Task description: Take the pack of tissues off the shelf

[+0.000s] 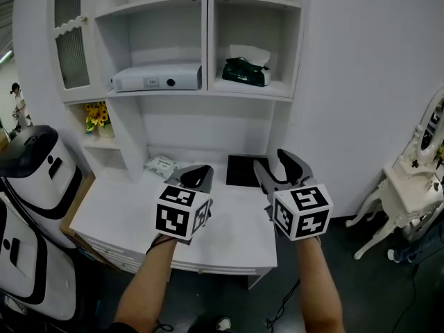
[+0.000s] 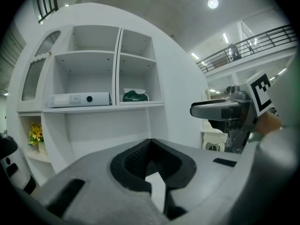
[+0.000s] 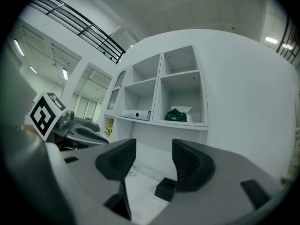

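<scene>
The pack of tissues [image 1: 246, 71] is dark green with a white tissue sticking out of its top. It lies in the right compartment of the white shelf [image 1: 253, 91], well above and beyond both grippers. It also shows in the left gripper view [image 2: 135, 95] and the right gripper view [image 3: 176, 115]. My left gripper [image 1: 198, 175] hovers over the desk with its jaws together and nothing between them [image 2: 150, 143]. My right gripper [image 1: 276, 164] is beside it, open and empty [image 3: 153, 156], pointing up toward the shelf.
A white box-shaped device [image 1: 157, 78] fills the left compartment. Yellow flowers [image 1: 97, 115] stand on a low side shelf. On the desk [image 1: 229, 234] lie a small pale packet [image 1: 161, 165] and a black box [image 1: 243, 170]. A white ornate stand [image 1: 409, 186] is at the right.
</scene>
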The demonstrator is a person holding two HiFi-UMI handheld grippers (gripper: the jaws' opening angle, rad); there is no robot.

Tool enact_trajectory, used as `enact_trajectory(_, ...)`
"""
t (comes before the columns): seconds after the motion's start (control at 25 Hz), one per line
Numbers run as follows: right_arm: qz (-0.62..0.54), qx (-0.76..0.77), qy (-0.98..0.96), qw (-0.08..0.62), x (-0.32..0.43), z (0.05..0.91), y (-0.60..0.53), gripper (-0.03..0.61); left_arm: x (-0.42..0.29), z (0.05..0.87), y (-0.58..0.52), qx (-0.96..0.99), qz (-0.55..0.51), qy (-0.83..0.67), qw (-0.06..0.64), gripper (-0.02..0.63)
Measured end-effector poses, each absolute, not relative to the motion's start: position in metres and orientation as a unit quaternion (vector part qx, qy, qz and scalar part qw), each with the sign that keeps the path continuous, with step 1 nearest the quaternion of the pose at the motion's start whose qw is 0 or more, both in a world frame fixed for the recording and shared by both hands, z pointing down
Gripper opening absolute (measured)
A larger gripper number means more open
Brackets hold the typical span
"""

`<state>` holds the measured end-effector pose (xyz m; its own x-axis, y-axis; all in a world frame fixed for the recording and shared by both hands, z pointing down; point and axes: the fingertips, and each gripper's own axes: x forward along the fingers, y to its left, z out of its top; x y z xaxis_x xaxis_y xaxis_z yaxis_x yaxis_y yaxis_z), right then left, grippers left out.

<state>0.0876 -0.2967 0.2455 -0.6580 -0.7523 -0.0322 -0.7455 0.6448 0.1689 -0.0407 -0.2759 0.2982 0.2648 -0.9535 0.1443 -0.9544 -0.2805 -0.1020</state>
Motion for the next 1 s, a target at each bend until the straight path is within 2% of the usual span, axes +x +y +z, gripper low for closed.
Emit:
enact_trajectory(0.52,-0.097,0.389,-0.916,0.017,0.083,0.234,-0.333,0.252,-0.039,0.284,-0.309,0.787,0.089,-0.610,-0.008,0.008)
enact_trajectory(1.0,-0.143,0.403,-0.904,0.012,0.056,0.183,-0.401,0.253,-0.063,0.273,-0.377,0.799,0.080,-0.596,-0.024,0.008)
